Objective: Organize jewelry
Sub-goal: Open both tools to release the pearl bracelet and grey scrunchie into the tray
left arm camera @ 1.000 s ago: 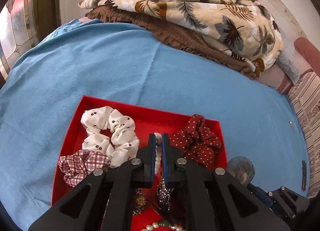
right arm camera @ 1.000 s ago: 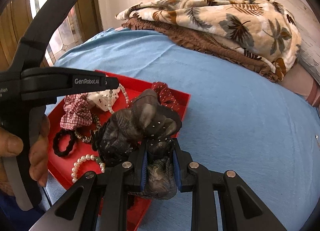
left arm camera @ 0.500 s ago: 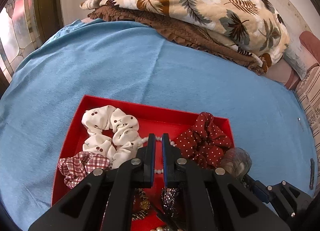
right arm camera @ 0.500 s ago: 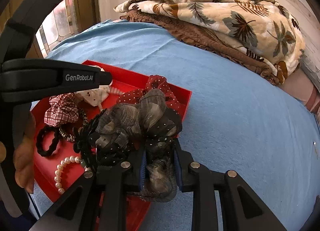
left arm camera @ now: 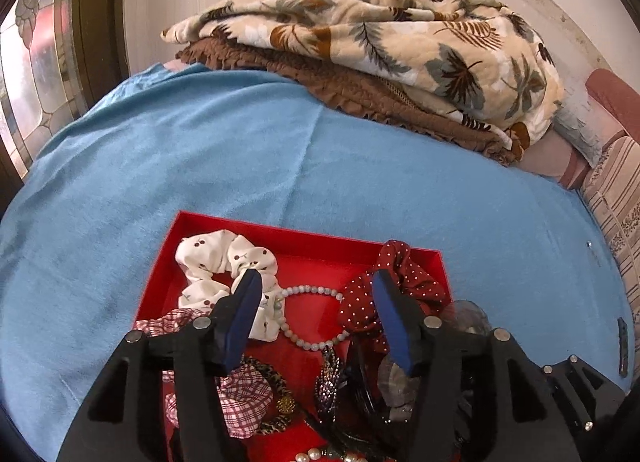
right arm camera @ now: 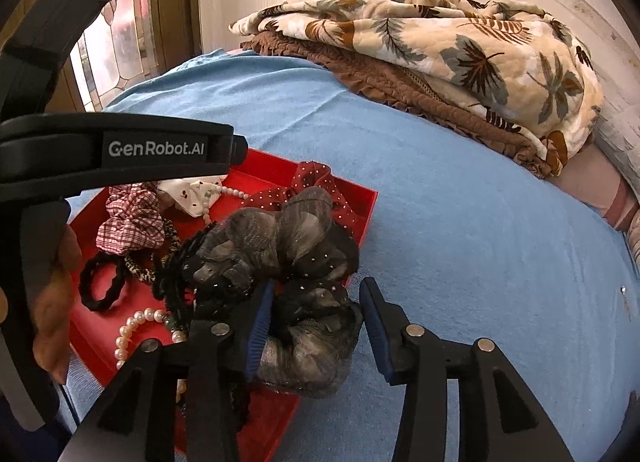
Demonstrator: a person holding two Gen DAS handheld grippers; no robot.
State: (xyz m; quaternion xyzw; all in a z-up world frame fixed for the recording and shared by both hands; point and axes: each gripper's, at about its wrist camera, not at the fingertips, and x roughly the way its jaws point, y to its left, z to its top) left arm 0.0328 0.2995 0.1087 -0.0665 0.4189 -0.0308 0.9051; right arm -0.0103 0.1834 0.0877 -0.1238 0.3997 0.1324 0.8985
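A red tray [left arm camera: 280, 234] lies on the blue bedsheet and holds a white scrunchie [left arm camera: 216, 262], a dark red dotted scrunchie [left arm camera: 404, 282], a plaid scrunchie [left arm camera: 240, 402] and a pale bead bracelet [left arm camera: 308, 294]. My left gripper [left arm camera: 316, 298] is open above the tray, over the bracelet. My right gripper [right arm camera: 316, 302] is open around a grey and black scrunchie [right arm camera: 280, 246] that rests on the tray's right edge [right arm camera: 368, 214]. A black hair tie [right arm camera: 100, 282] and a pearl bracelet [right arm camera: 136, 326] lie in the tray.
Folded floral and brown blankets [left arm camera: 380, 54] are piled at the far side of the bed. A stained-glass window [left arm camera: 28, 62] is at the left. Striped pillows [left arm camera: 616, 198] are at the right. The blue sheet [right arm camera: 480, 242] spreads right of the tray.
Both grippers have opened. The left one let go of the bead bracelet, which now lies in the tray. The right one released the grey scrunchie onto the tray's edge.
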